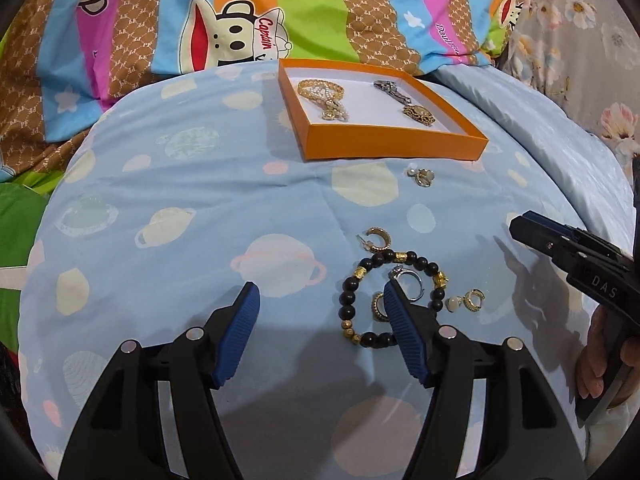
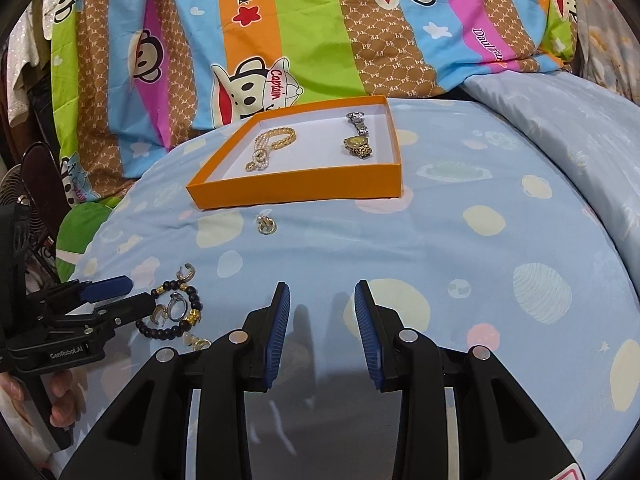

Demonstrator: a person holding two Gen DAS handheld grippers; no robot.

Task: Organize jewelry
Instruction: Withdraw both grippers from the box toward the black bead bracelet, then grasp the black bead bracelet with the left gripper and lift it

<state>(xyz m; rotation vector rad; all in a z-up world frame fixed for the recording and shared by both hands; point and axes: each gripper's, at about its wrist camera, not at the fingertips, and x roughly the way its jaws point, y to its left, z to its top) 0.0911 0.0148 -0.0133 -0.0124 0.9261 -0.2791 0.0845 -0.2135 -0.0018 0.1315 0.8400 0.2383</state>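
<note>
Matt orange cardboard box (image 1: 384,142), shiny metal watch (image 2: 357,146), soft cotton sheet (image 1: 200,208).

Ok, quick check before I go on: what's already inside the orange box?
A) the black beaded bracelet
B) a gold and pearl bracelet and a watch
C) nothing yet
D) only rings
B: the orange box holds a gold and pearl bracelet on one side and a watch on the other, while the black beaded bracelet lies outside it on the blue sheet.
</note>
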